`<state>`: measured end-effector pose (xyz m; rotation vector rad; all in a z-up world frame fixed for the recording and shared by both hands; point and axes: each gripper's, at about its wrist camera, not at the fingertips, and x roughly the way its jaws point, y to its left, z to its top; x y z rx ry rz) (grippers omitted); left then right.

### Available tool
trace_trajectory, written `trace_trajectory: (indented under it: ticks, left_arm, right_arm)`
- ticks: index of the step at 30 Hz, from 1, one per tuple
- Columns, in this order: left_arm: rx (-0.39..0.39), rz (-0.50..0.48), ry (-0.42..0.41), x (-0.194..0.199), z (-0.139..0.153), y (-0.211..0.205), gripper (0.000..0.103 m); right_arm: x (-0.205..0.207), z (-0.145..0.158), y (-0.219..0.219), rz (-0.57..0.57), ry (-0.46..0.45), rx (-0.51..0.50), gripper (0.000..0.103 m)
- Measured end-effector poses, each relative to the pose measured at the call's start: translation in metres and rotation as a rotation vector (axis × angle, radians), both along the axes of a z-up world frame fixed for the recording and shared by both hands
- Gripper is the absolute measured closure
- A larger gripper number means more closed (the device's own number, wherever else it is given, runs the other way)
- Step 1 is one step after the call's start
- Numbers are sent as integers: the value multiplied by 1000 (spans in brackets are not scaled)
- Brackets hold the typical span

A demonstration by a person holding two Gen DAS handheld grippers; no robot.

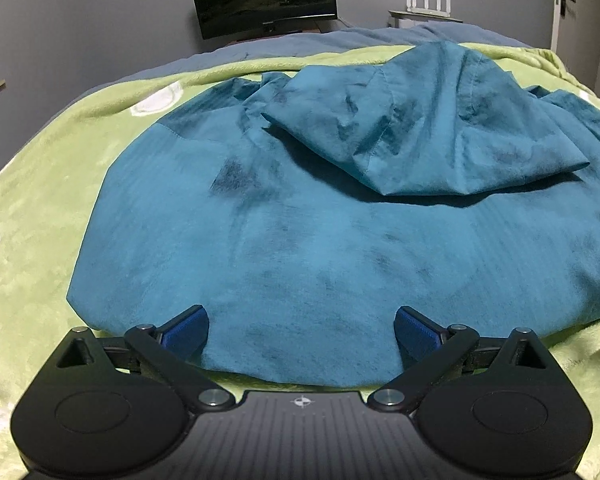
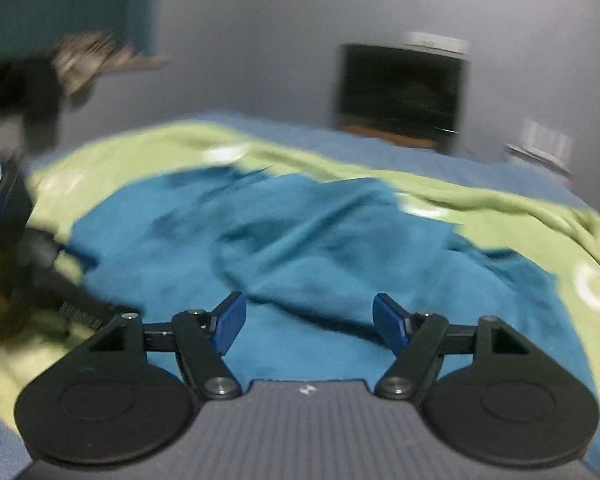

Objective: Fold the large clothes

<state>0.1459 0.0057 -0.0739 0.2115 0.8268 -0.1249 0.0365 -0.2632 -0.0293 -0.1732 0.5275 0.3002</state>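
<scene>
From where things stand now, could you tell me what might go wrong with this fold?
1. The loose folded-over flap of the teal fabric garment sits puffed and creased, so it may slip open.
2. Both the left gripper and right gripper are open, holding nothing.
3. The soft green fleece blanket could get pinched too.

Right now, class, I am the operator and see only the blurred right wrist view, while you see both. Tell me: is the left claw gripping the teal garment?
Observer: No. The left claw stands wide open above the teal garment, near its hem, gripping nothing.
Operator: What is the raised lump farther back?
Observer: It looks like the hood, folded down onto the back panel.
Operator: Where does the near hem lie?
Observer: On the green blanket, just ahead of the claw's body.
</scene>
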Motion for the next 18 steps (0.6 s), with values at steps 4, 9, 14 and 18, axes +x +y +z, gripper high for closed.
trace_trajectory:
  ticks: [4, 9, 14, 18]
  left_arm:
    - [-15, 4, 3, 3, -3, 3, 1]
    - [-67, 36, 15, 8, -5, 14, 0]
    - [-127, 71, 28, 12, -6, 27, 0]
    - [-158, 83, -23, 10, 2, 33, 4]
  right_arm:
    - [18, -36, 30, 72, 152, -141, 33]
    - [23, -39, 15, -3, 253, -120, 17]
    - [33, -35, -25, -123, 381, -56, 17]
    - [23, -12, -65, -205, 389, 115, 17]
